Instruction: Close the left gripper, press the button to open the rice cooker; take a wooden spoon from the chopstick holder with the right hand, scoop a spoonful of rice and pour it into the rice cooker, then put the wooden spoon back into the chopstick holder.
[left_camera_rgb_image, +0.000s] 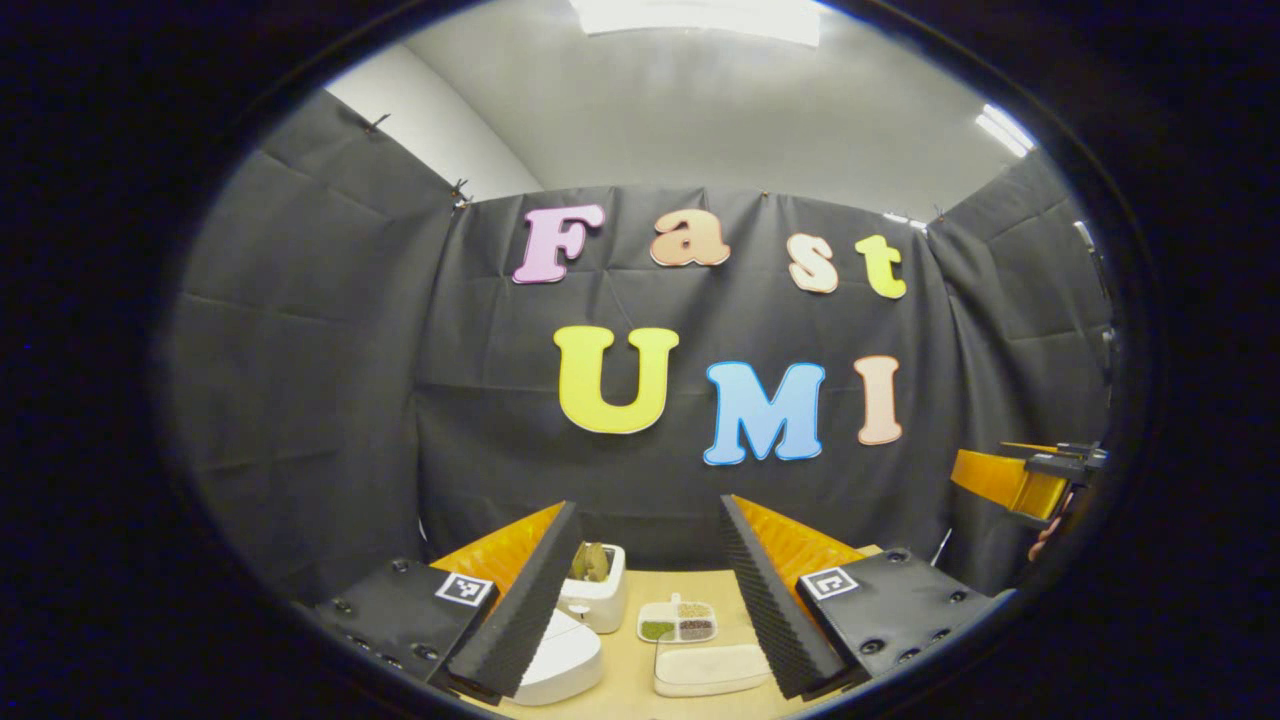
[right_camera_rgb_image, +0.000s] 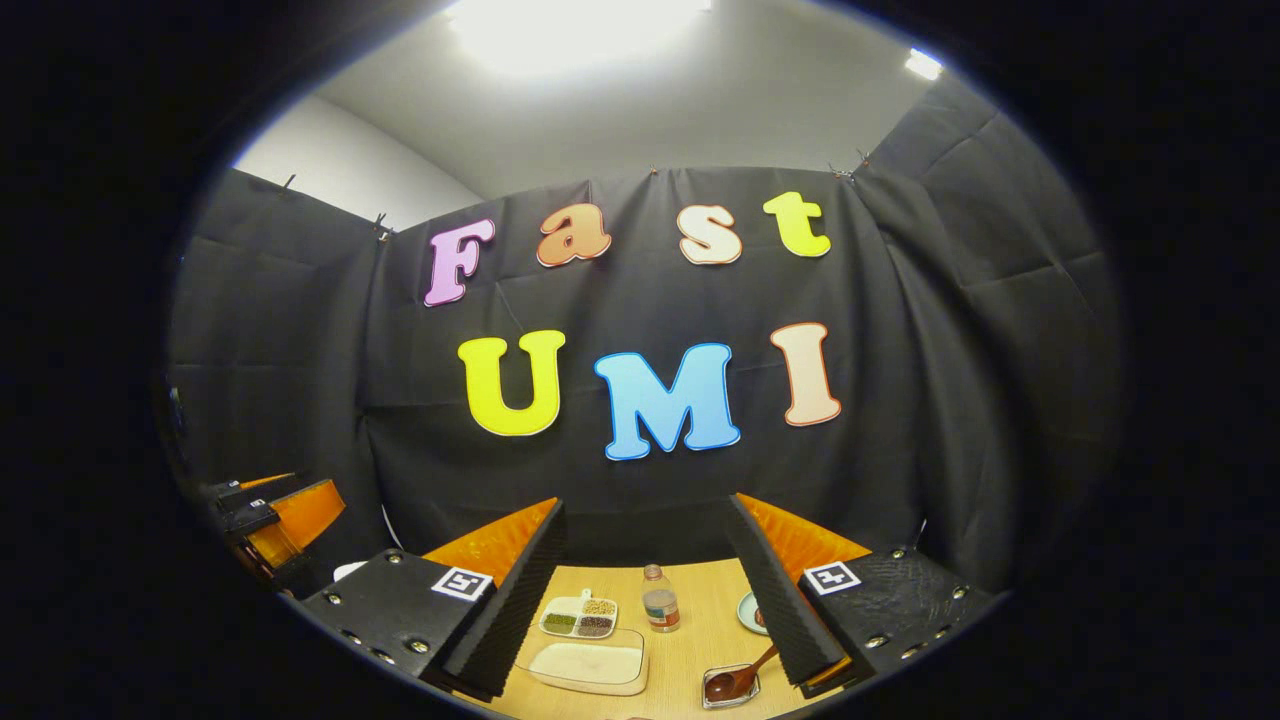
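Looking like step zero, nothing started.

Left gripper (left_camera_rgb_image: 640, 610): hovering high above the light wooden table (left_camera_rgb_image: 630, 680), fingers spread wide apart, gripping nothing. Not yet closed for the button press.

White rounded rice cooker (left_camera_rgb_image: 560, 660): sitting at 7 o'clock in the left gripper view, just inside the left finger, lid apparently down. Button too small to make out.

White square chopstick holder (left_camera_rgb_image: 598, 598): standing just behind the cooker, toward 12 from it, something tan poking out, probably the wooden spoon; cannot confirm.

Shallow clear tray of white rice (left_camera_rgb_image: 710, 668): lying at 6 o'clock, near the cooker, untouched.

Right gripper (right_camera_rgb_image: 645, 610): also hovering, fingers apart, empty.

Remaining, judging by layout: closing left, pressing button, fetching spoon, scooping, pouring, returning spoon. Basically everything.
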